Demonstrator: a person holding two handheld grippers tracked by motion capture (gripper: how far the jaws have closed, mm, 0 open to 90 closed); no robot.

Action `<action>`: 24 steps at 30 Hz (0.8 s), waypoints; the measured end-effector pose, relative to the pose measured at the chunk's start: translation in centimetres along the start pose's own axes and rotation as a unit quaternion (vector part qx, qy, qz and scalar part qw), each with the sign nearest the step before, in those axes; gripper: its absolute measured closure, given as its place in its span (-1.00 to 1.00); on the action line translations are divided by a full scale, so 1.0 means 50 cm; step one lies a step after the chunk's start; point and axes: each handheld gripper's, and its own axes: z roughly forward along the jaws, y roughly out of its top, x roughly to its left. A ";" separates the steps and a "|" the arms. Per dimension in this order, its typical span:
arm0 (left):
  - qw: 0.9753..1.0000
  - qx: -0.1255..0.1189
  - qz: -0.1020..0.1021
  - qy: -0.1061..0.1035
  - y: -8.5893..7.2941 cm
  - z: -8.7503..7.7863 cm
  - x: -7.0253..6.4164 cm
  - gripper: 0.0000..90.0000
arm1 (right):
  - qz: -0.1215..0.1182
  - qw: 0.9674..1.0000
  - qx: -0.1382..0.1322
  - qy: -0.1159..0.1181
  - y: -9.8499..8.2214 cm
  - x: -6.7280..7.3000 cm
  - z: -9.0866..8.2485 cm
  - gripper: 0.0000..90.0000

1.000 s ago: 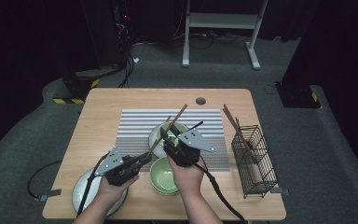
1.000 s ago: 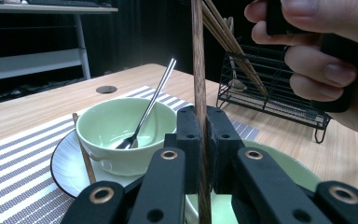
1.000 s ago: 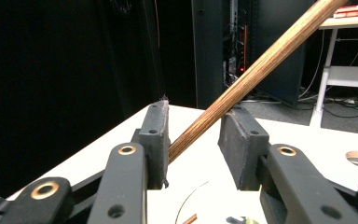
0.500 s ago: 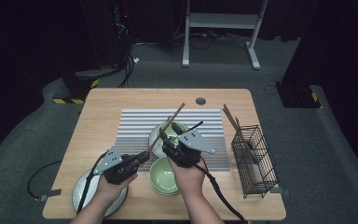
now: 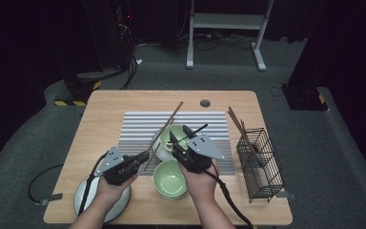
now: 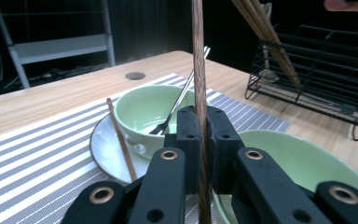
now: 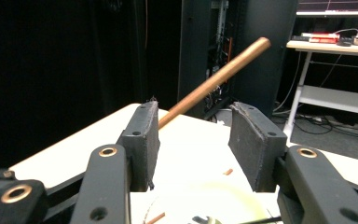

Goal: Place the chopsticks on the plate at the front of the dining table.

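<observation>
A: What does the left tool have hold of?

B: A wooden chopstick. The jaws are pressed tight on its lower end. In the left gripper view the stick rises straight up between the two black jaws. From the high view it slants up and away from the tool, passing over the edge of the white plate toward the far side of the striped mat.

A: And the right tool?

B: Its jaws have just been opening, and they stand well apart with nothing gripped. In the right gripper view the chopstick crosses behind the gap, close to one pad, but I see no pad pressing on it.

A: Where does that tool sit?

B: Over the far green bowl, which rests on the white plate on the mat. A fork leans inside that bowl, and a second chopstick lies against its rim on the plate.

A: Anything nearer the person?

B: A second green bowl stands on the worktop just in front of the mat, between the two hands. A grey plate lies under the left hand.

A: And off to the right?

B: A black wire rack holding more chopsticks, well apart from both tools.
</observation>
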 end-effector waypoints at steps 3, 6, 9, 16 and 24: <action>1.000 0.007 -0.002 0.008 -0.001 0.000 0.005 0.88 | -0.009 1.000 0.005 -0.007 -0.009 -0.007 -0.007 0.16; 1.000 0.014 -0.005 0.018 -0.003 0.002 0.009 0.88 | -0.013 1.000 0.009 -0.014 -0.019 -0.018 -0.016 0.16; 0.999 0.023 -0.007 0.028 -0.005 0.005 0.014 0.88 | -0.014 1.000 0.016 -0.022 -0.032 -0.031 -0.025 0.16; 0.997 0.054 -0.018 0.043 -0.010 0.015 0.025 0.88 | -0.017 0.998 0.034 -0.040 -0.064 -0.063 -0.049 0.16; 0.996 0.067 -0.020 0.054 -0.010 0.023 0.030 0.88 | -0.016 0.997 0.049 -0.052 -0.102 -0.088 -0.070 0.15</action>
